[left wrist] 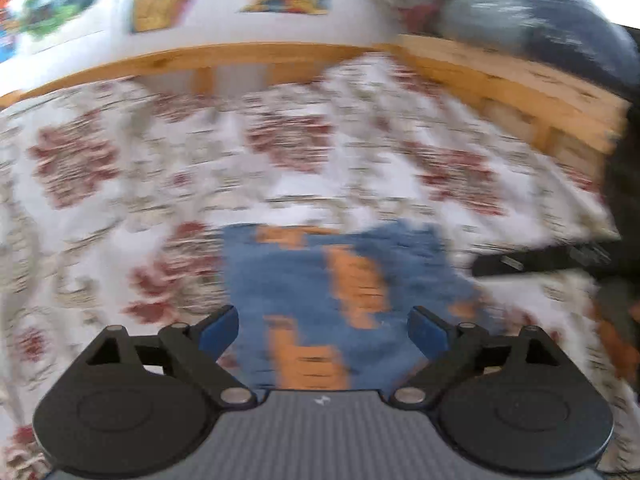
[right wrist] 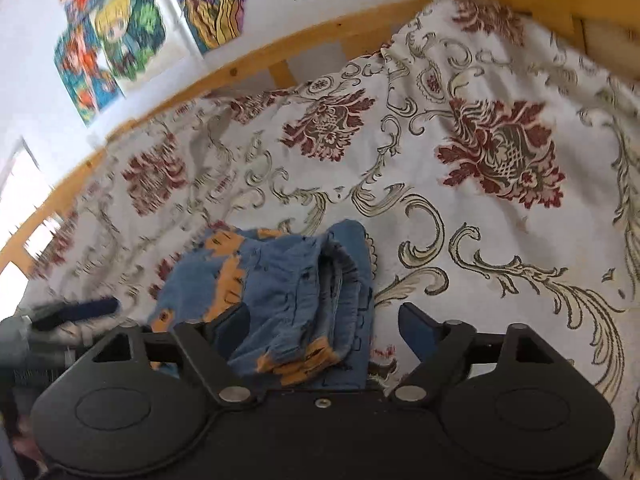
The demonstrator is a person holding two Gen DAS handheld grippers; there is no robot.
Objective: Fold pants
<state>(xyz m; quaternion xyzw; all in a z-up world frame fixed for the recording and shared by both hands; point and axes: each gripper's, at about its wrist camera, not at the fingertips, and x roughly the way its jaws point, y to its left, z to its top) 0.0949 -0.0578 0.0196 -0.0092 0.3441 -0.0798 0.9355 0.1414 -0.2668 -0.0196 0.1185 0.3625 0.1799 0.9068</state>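
The pants (left wrist: 288,272) are blue denim with orange patches and lie in a folded bundle on the bedspread; the left wrist view is blurred. My left gripper (left wrist: 322,322) stands open just above their near edge, and its blue pads are apart from the cloth. In the right wrist view the pants (right wrist: 280,276) show stacked layers with a rolled edge on their right side. My right gripper (right wrist: 324,320) is open over their near end, with cloth lying between the fingers and no pad pressing on it. The left gripper (right wrist: 80,308) shows at the left edge.
A white bedspread (right wrist: 460,240) with red flowers and grey scrolls covers the bed. A wooden frame (right wrist: 280,44) runs along the far side under a wall with colourful posters (right wrist: 120,40). A blurred heap of clothes (left wrist: 500,4) sits on the frame at the top right.
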